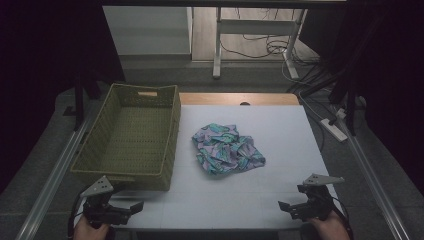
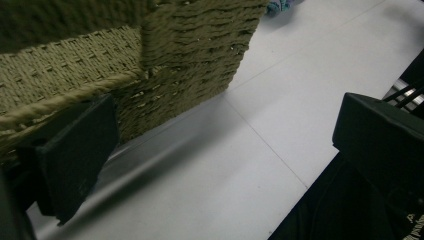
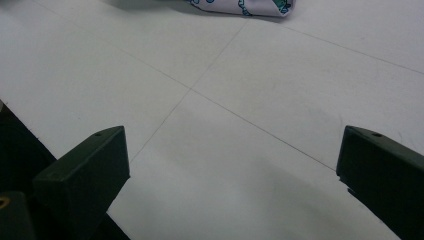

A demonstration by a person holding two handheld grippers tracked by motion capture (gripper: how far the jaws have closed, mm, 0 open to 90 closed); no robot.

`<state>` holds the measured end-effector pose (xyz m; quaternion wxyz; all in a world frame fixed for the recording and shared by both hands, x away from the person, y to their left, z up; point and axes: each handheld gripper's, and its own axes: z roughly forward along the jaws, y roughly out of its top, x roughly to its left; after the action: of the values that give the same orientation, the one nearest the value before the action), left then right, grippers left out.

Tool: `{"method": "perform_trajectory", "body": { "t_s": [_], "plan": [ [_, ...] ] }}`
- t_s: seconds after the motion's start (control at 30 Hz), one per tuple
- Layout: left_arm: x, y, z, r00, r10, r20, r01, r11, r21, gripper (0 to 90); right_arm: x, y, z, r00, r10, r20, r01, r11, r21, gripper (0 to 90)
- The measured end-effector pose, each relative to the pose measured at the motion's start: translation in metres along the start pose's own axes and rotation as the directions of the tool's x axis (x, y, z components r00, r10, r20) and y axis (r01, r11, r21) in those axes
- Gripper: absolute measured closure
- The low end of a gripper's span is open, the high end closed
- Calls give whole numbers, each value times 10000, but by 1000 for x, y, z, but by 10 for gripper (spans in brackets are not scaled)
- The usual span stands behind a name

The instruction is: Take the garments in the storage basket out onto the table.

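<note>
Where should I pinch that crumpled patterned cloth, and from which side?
Probably its near right corner: the patterned cloth lies bunched mid-table, and that flap spreads flat towards the right gripper. Come in low from the near right, jaws open, and pinch a raised fold. The basket crowds its left.

Dim scene, light pooled on the table; surroundings near black.

High view: white table (image 1: pixel 280 130) is the brightest area, evenly lit from above with no glare; side margins fall to black; patterned cloth (image 1: pixel 227 148) and woven basket (image 1: pixel 131 135) muted but sharp, the basket casting little shadow. Left gripper view: basket wall (image 2: pixel 190 45) close and soft, upper left smeared by blur; a broad soft shadow lies on the table under it; dark jaws out of focus. Right gripper view: even grey-white surface, faint shadow between the jaws, cloth edge (image 3: pixel 245 6) crisp.
</note>
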<state>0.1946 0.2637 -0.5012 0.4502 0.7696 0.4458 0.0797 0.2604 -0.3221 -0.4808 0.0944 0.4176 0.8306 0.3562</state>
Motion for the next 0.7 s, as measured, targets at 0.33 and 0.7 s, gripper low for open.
{"method": "perform_trajectory", "body": {
  "t_s": [0.33,0.7],
  "plan": [
    [10,-6,-11,9985,-217,-496,229,9995,237,0,-1,0,0,10000,71,-27,-71,10000,-2,6],
    [15,-9,-13,9987,-194,-475,225,9976,654,0,-1,0,-1,9999,74,77,-74,10000,0,6]
  ]
}}
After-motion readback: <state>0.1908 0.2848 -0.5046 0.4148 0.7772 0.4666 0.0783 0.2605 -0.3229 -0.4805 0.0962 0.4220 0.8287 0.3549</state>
